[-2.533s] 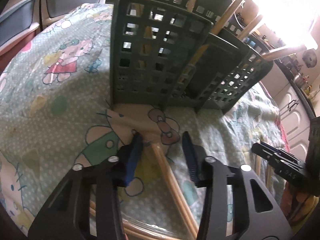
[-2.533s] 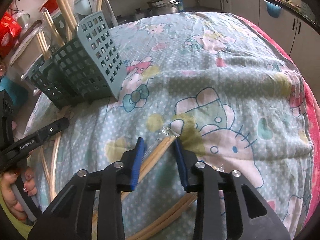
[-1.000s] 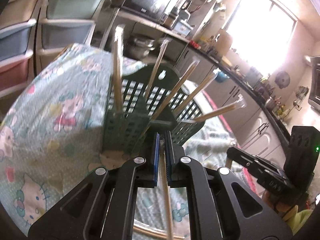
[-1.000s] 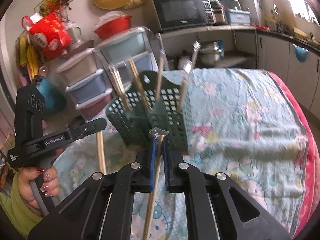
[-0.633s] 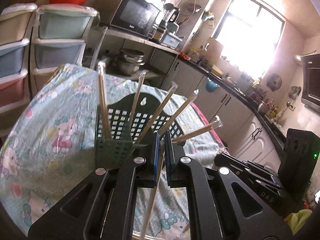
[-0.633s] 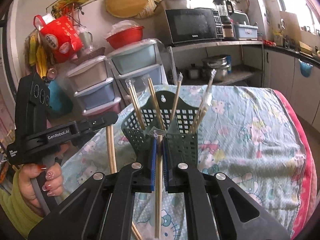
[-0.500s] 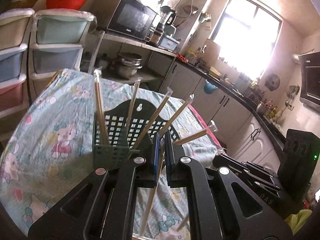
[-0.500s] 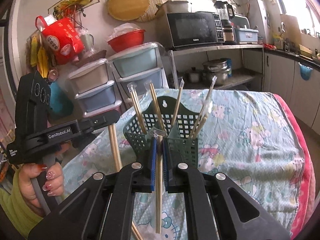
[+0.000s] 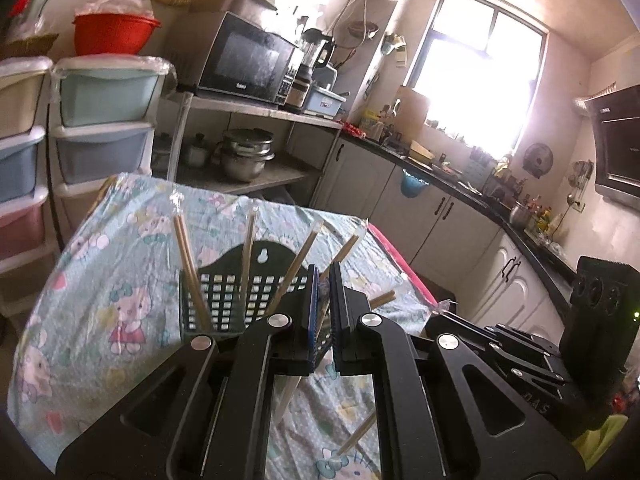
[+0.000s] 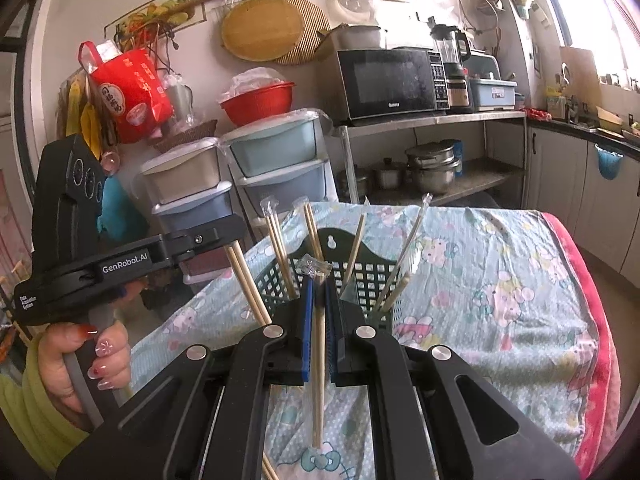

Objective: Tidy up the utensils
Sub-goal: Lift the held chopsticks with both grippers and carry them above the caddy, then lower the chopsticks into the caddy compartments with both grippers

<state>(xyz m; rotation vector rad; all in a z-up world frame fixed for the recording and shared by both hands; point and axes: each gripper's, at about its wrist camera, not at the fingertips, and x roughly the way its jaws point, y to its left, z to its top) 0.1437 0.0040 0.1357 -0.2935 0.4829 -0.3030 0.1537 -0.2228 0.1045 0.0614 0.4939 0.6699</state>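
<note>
A dark green slotted utensil basket [image 9: 240, 292] [image 10: 360, 276] stands on the table with several wrapped chopstick pairs sticking up out of it. My left gripper [image 9: 325, 276] is shut on a wrapped chopstick pair [image 9: 286, 396], held above the table in front of the basket; it also shows in the right wrist view [image 10: 232, 246] with its chopsticks [image 10: 248, 292]. My right gripper [image 10: 318, 288] is shut on another wrapped chopstick pair [image 10: 318, 380], held upright just before the basket. The right gripper body [image 9: 520, 360] shows at the right of the left wrist view.
The table has a Hello Kitty cloth [image 10: 500, 280] [image 9: 100, 280]. Stacked plastic drawers [image 10: 276, 168] stand behind it at the left. A metal shelf holds a microwave [image 10: 388, 80] and pots [image 10: 432, 168]. Kitchen cabinets [image 9: 420, 216] run along the right.
Both grippers closed on chopstick pairs lying on the cloth and lifted them high above the table. Over the last half second both rose slightly further.
</note>
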